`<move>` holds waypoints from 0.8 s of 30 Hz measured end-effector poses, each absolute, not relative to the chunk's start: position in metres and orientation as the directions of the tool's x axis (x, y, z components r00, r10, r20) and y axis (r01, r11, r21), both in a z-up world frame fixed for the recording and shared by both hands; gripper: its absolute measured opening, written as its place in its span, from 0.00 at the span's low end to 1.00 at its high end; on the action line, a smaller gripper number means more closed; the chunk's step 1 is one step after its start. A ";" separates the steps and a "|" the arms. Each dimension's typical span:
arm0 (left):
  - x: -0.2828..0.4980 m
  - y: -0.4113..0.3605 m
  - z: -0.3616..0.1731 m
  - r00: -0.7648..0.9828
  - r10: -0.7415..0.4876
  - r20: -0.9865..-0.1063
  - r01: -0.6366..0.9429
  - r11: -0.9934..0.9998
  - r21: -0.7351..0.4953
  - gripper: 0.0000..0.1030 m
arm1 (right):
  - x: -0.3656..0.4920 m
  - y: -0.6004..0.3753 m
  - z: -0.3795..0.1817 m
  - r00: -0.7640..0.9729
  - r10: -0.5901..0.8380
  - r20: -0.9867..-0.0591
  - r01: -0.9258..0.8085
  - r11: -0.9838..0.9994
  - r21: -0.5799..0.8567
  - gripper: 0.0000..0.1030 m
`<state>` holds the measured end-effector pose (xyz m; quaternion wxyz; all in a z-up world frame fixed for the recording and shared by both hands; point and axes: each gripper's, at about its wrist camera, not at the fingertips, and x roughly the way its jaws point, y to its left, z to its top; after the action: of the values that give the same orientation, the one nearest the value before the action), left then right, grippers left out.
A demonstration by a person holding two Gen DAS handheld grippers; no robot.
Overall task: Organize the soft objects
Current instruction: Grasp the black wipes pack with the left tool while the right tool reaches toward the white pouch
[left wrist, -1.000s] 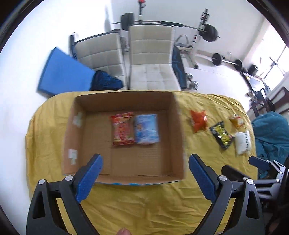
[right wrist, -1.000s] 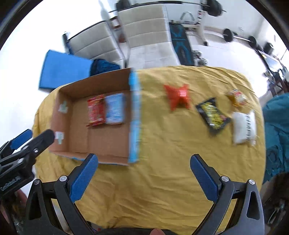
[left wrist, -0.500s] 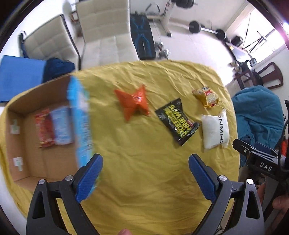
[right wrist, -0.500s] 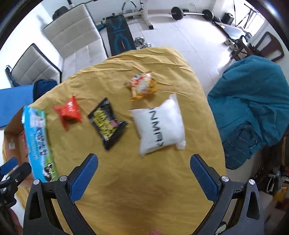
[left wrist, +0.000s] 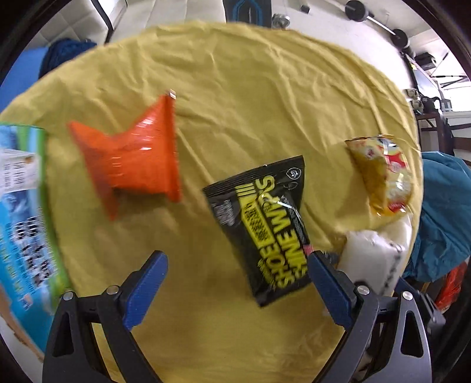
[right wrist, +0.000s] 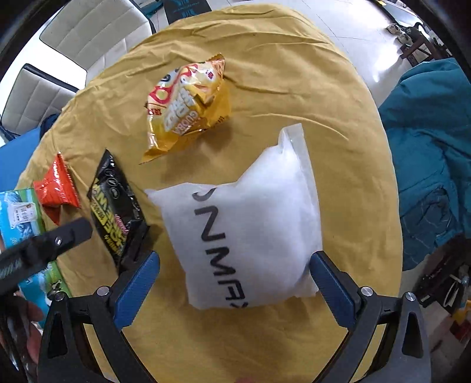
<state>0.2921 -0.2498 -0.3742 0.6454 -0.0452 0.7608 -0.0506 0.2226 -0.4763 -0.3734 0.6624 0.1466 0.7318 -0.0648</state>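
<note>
A black and yellow pouch (left wrist: 262, 227) lies on the yellow cloth, its near end between the fingers of my open left gripper (left wrist: 235, 282). An orange packet (left wrist: 132, 156) lies to its left and a yellow snack bag (left wrist: 382, 173) to its right. In the right wrist view a white soft pack (right wrist: 247, 229) with black letters fills the gap of my open right gripper (right wrist: 235, 282), its near corners beside both pads. The yellow snack bag (right wrist: 188, 109) lies beyond it, the black pouch (right wrist: 114, 212) and orange packet (right wrist: 56, 188) to the left.
The printed blue-green outer wall of the cardboard box (left wrist: 23, 212) stands at the left edge. The left gripper's tip (right wrist: 59, 238) shows at the left of the right wrist view. A teal garment (right wrist: 426, 153) hangs past the table's right edge. Chairs (right wrist: 88, 26) stand behind.
Both grippers have swung right, away from the box, and dropped closer to the cloth. The left now hovers over the black pouch, the right over the white pack.
</note>
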 end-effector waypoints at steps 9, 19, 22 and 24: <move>0.296 -0.272 -0.406 -0.204 -0.159 -0.966 -0.011 0.987 -0.160 0.68 | 0.224 -0.501 -0.397 -0.122 0.139 -0.983 0.296 0.950 0.098 1.00; 0.302 -0.281 -0.397 -0.197 -0.243 -0.950 -0.063 0.970 -0.235 0.65 | 0.227 -0.504 -0.407 -0.136 0.136 -0.981 0.287 0.954 0.092 1.00; 0.306 -0.283 -0.406 -0.219 -0.226 -0.949 -0.064 0.974 -0.217 0.64 | 0.228 -0.496 -0.410 -0.145 0.119 -0.982 0.275 0.959 0.076 1.00; 0.304 -0.289 -0.410 -0.215 -0.207 -0.954 -0.042 0.978 -0.203 0.63 | 0.228 -0.494 -0.413 -0.148 0.110 -0.983 0.269 0.961 0.067 1.00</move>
<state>0.3039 -0.2892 -0.4098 0.6213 -0.0801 0.7766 -0.0667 0.2279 -0.4943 -0.4126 0.6406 0.1255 0.7550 -0.0619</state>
